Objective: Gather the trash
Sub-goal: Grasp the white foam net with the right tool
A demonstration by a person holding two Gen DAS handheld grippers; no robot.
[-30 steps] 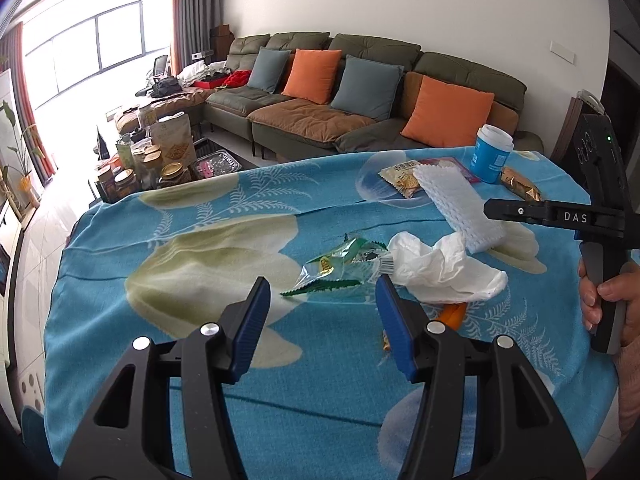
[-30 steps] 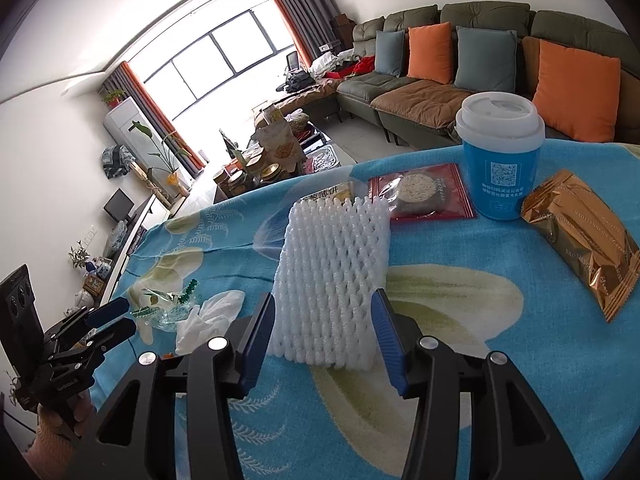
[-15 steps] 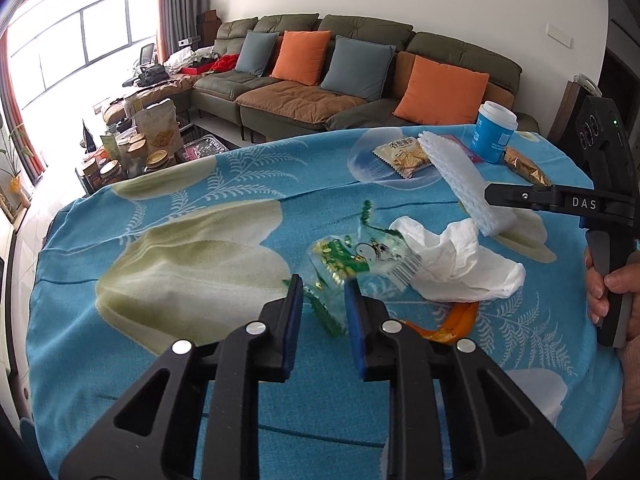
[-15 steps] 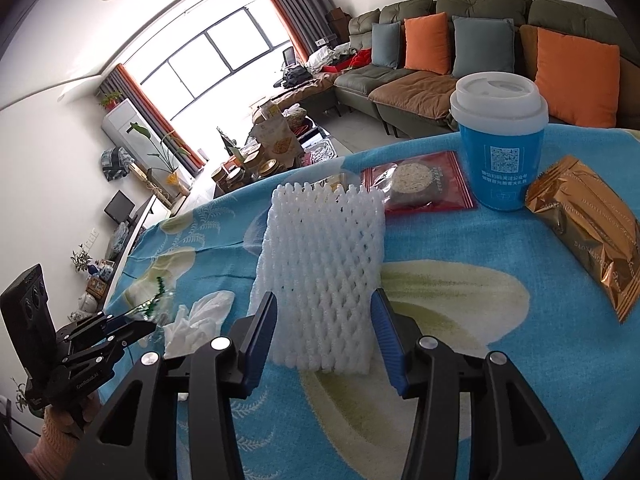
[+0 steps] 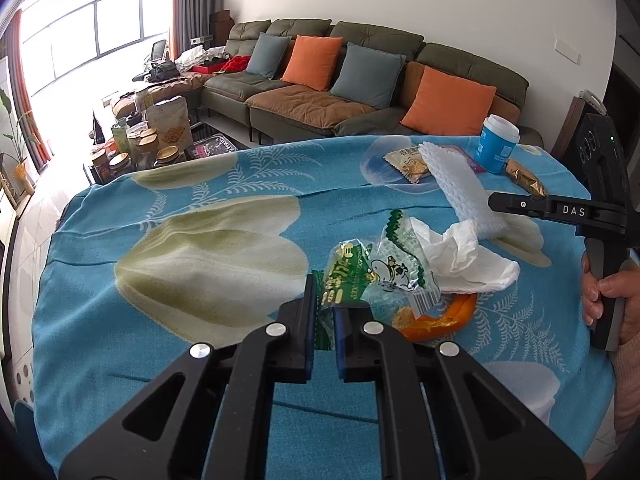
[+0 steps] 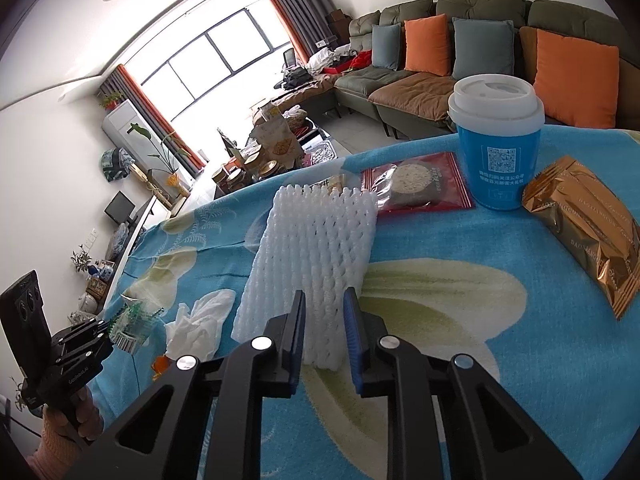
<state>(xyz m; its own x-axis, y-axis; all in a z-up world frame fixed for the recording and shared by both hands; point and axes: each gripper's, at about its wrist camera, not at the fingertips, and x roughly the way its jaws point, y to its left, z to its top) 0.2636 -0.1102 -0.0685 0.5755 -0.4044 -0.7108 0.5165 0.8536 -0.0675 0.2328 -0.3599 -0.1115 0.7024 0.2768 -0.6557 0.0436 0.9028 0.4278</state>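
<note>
My left gripper (image 5: 325,304) is shut on a clear green-printed snack wrapper (image 5: 380,272), which stands up from the blue tablecloth (image 5: 160,360). Behind the wrapper lie a crumpled white tissue (image 5: 460,256) and an orange peel (image 5: 440,320). The jaws of my right gripper (image 6: 325,300) are closing on the near end of a white foam net (image 6: 320,240). Both pads touch the foam, and part of it sticks out left of the left finger. The right wrist view shows the left gripper (image 6: 106,330) holding the wrapper (image 6: 132,320) beside the tissue (image 6: 200,320).
A blue lidded cup (image 6: 496,152), a gold foil packet (image 6: 588,232) and a red cookie packet (image 6: 416,186) sit past the foam net. A cracker packet (image 5: 408,162) lies at the far edge. A sofa and a cluttered low table stand beyond.
My left jaws went from wide open to shut on the green wrapper, and it now stands up off the cloth. My right jaws narrowed onto the foam net.
</note>
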